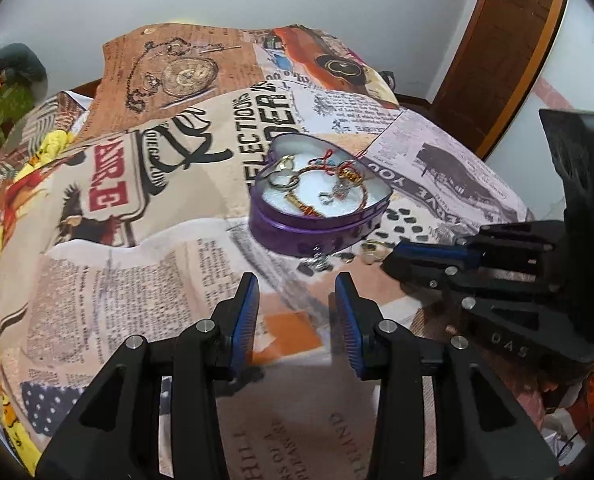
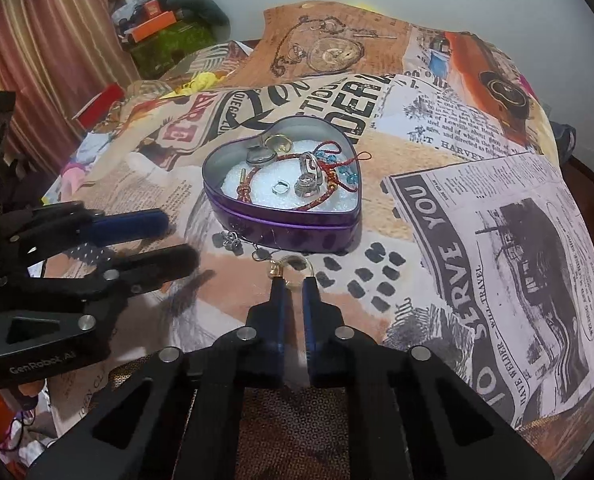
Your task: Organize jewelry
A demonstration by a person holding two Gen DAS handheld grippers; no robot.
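Observation:
A purple heart-shaped tin (image 1: 297, 229) (image 2: 273, 227) stands on the printed cloth, holding rings, a red cord bracelet (image 2: 329, 160) and other small pieces on white foam. My right gripper (image 2: 294, 276) is shut on a gold ring (image 2: 293, 264) on the cloth just in front of the tin; it also shows in the left wrist view (image 1: 393, 259) beside the ring (image 1: 371, 249). A small silver earring (image 2: 230, 241) (image 1: 317, 265) lies in front of the tin. My left gripper (image 1: 297, 284) is open and empty, near the tin's front.
The surface is a bed or table covered with newspaper-print cloth (image 2: 477, 208). Clutter and boxes (image 2: 157, 24) sit at the far left by a curtain. A wooden door (image 1: 497, 52) stands at the right.

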